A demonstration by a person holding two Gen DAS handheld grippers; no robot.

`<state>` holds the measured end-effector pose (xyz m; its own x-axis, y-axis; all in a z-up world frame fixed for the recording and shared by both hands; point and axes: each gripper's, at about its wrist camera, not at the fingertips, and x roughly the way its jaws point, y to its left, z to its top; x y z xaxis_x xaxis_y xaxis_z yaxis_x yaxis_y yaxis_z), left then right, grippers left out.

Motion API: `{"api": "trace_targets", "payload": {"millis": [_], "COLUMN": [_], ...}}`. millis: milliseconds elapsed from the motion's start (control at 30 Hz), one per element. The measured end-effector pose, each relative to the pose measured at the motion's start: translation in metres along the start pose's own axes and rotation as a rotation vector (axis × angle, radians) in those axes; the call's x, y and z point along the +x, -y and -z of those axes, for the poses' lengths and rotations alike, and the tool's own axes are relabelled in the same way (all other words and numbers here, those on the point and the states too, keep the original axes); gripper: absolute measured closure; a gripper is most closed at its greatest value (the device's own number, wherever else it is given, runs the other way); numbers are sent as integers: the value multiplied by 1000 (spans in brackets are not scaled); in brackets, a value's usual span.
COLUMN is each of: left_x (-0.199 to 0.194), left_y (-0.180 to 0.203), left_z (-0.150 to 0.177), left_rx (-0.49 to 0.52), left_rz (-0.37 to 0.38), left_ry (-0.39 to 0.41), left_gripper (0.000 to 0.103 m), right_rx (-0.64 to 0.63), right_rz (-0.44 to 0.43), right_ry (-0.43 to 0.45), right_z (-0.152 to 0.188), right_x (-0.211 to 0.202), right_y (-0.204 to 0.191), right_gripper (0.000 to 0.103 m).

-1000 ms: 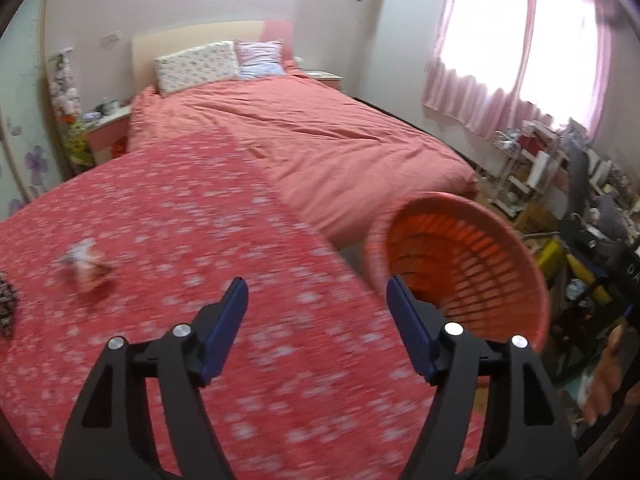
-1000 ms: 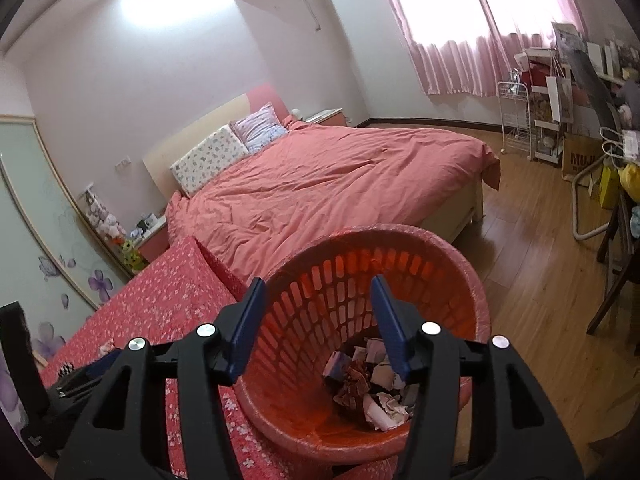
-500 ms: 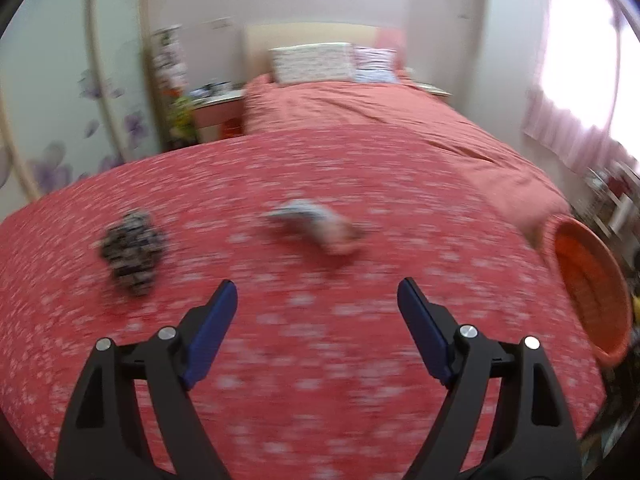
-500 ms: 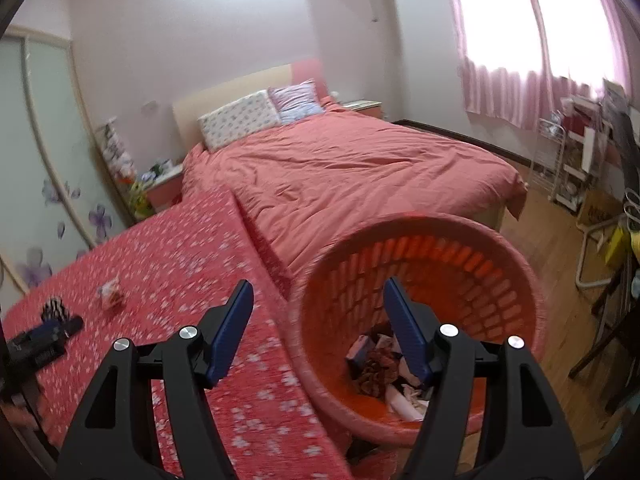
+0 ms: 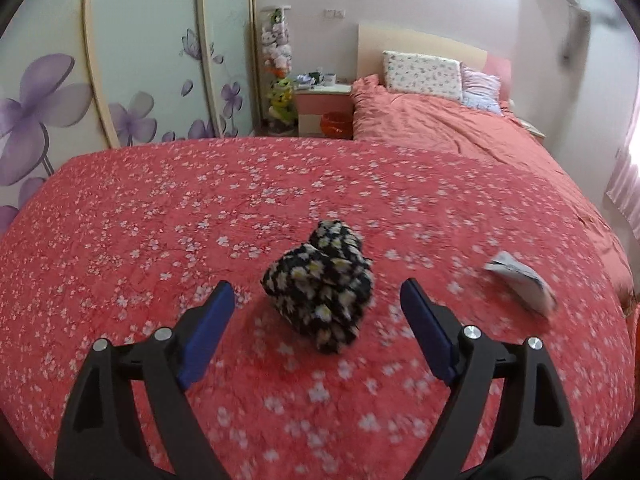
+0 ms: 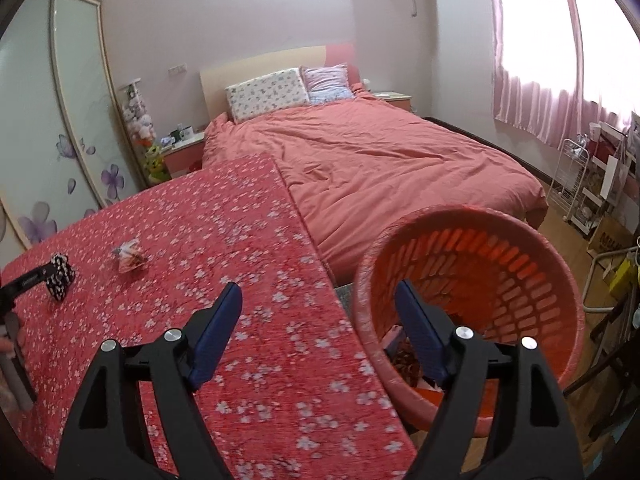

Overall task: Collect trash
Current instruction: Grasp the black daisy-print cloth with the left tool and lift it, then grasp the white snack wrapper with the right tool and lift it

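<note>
Left gripper (image 5: pixel 314 306) spread wide — framing black floral bundle (image 5: pixel 320 284); right gripper (image 6: pixel 318 308) apart.

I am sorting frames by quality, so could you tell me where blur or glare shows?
Left wrist: the white wrapper and near cloth are motion-smeared; the floral bundle is softer-edged.
Right wrist: the window is blown out; the orange basket rim is slightly blurred.
</note>
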<state>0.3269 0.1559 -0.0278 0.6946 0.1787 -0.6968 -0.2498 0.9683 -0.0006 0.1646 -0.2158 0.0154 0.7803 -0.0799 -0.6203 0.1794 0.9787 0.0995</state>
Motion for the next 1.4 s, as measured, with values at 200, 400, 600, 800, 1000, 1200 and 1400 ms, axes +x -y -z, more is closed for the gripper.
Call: {"api": "trace_targets", "payload": {"millis": [200, 400, 600, 800, 1000, 1200, 1400], "left_x": [32, 50, 47, 45, 46, 47, 46], "left_y": [1, -7, -16, -32, -24, -30, -28], "left_z": [-6, -10, -2, 4, 4, 4, 4], "left_rx": [15, -10, 40, 20, 62, 28, 36], "left_rz": [-16, 35, 42, 49, 8, 42, 31], "left_ry": [-51, -104, -119, -126, -131, -132, -132], "left_gripper": [32, 72, 86, 86, 84, 84, 84], "right_rx": [-49, -98, -137, -189, -244, -222, -240], "right_rz": [-26, -59, -109, -169, -204, -222, -251], "right_ry": [-20, -33, -55, -87, -107, -141, -193], "right_z": [1, 2, 2, 2, -1, -13, -25], "right_x": [5, 9, 18, 32, 55, 86, 112], "right_y": [-23, -50, -81, -123, -158, -181, -205], "right_gripper": [25, 25, 25, 25, 25, 34, 38]}}
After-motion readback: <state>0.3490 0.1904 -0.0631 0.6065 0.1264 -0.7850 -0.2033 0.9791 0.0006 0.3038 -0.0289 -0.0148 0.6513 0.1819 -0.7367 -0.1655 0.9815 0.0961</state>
